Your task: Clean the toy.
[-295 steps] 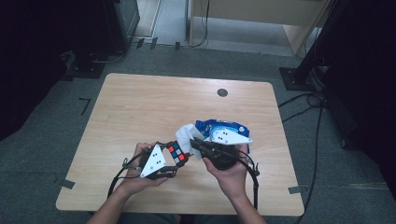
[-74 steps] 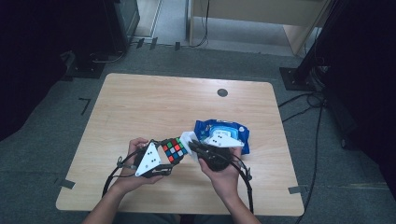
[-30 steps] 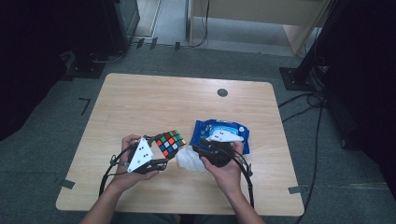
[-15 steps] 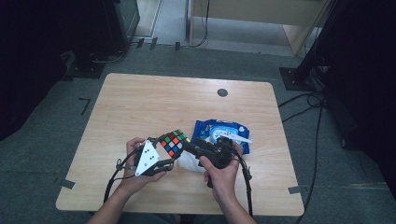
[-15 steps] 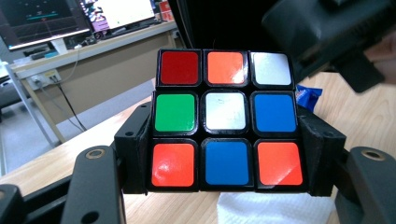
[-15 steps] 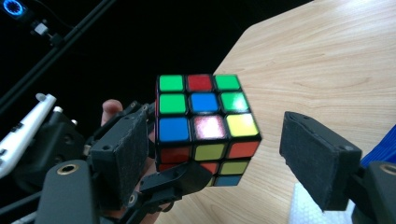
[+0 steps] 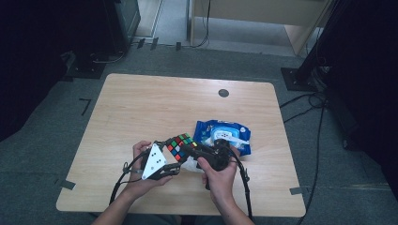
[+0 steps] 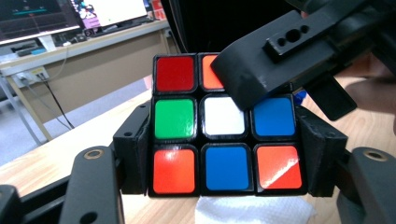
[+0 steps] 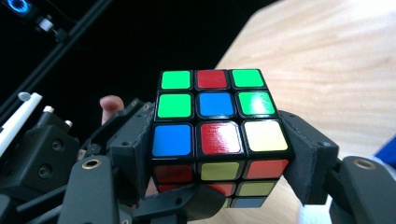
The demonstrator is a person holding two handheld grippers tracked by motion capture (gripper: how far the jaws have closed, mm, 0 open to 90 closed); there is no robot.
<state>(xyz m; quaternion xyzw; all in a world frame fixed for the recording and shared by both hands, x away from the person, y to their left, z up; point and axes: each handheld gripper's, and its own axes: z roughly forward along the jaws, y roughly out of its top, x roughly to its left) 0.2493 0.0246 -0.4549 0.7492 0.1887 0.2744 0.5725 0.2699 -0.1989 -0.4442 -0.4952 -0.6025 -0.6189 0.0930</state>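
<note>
The puzzle cube [image 7: 180, 144] is held above the table [image 7: 141, 108] near its front edge, between both grippers. The left gripper [image 8: 224, 154] has its jaws clamped on the cube's bottom layers. The right gripper [image 9: 219, 144] has its jaws around the cube's sides after just closing further, apparently pressing. A white wipe [image 8: 252, 211] lies beneath.

We see the puzzle cube [image 7: 180, 144] brought back toward the blue wipes pack [image 7: 222, 136] — the right gripper [image 7: 188, 149] now reaches onto it, jaws just closing around it, above the white wipe [image 7: 191, 165].
</note>
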